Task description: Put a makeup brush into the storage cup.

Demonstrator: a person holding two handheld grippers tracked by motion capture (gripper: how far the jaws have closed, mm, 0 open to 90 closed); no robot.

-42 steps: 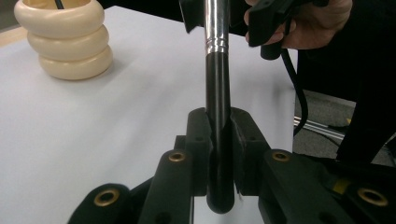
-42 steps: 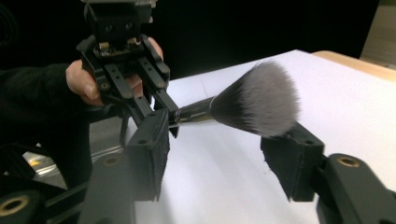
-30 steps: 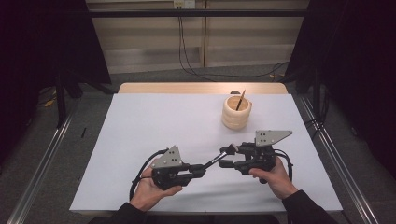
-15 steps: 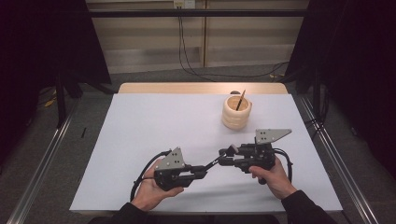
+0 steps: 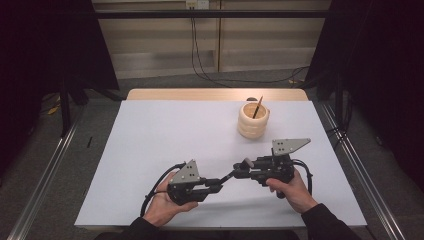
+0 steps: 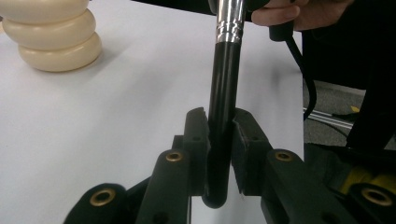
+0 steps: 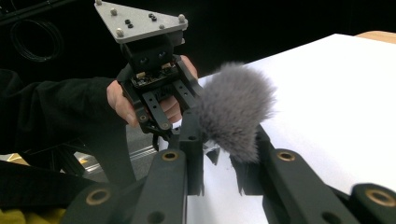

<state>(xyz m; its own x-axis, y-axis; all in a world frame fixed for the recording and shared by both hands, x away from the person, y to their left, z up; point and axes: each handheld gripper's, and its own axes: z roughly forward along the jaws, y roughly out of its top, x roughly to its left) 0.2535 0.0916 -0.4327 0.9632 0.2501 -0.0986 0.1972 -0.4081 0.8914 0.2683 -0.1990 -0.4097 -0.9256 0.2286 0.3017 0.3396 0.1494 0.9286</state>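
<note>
On the white table (image 5: 150,130), near its front edge, the left gripper (image 5: 216,183) sits in the person's left hand (image 5: 162,202), pointing right and slightly away from them. Its jaws are pressed tight on the black handle of a makeup brush (image 5: 229,176); in the left gripper view the brush (image 6: 223,93) runs up between the two pads, its rounded butt poking out below them and a silver ferrule showing near the top. The brush bridges the short gap between the two tools, lifted off the table. Its grey fluffy head (image 7: 236,109) sits between the jaws of the right gripper (image 5: 241,167), which the right hand (image 5: 290,187) holds pointing left toward the other tool. Those jaws have just been closing, with the bristles between them, and the tuft bulges out above the pads; whether the pads already pinch it I cannot tell. Farther back and to the right, well apart from both tools, stands a cream ribbed holder (image 5: 253,120) with a thin stick (image 5: 258,107) leaning in it.
</note>
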